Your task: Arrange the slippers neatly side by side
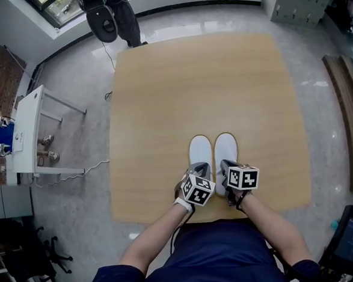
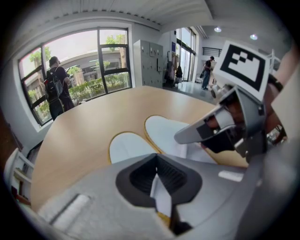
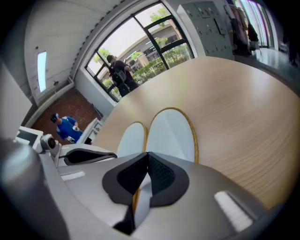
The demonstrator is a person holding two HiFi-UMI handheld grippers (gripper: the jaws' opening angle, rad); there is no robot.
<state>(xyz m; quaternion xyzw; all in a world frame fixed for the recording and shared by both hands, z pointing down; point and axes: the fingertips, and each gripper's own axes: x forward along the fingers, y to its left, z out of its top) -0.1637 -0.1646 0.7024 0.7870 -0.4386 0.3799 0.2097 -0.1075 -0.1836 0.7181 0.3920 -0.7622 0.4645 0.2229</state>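
Observation:
Two white slippers with tan soles lie side by side, toes pointing away from me, near the front edge of the wooden table (image 1: 167, 94). In the head view my left gripper (image 1: 199, 168) is at the heel of the left slipper (image 1: 200, 151), and my right gripper (image 1: 228, 167) is at the heel of the right slipper (image 1: 226, 148). In the left gripper view the left gripper (image 2: 157, 180) is shut on the white heel edge of the left slipper (image 2: 127, 145). The right gripper (image 3: 146, 176) pinches the heel of the right slipper (image 3: 171, 131) the same way.
The table's front edge (image 1: 159, 217) runs just under my hands. A white side table (image 1: 26, 133) stands on the floor to the left. A person (image 1: 116, 12) stands by the windows beyond the far corner. A long wooden bench (image 1: 348, 101) lies at the right.

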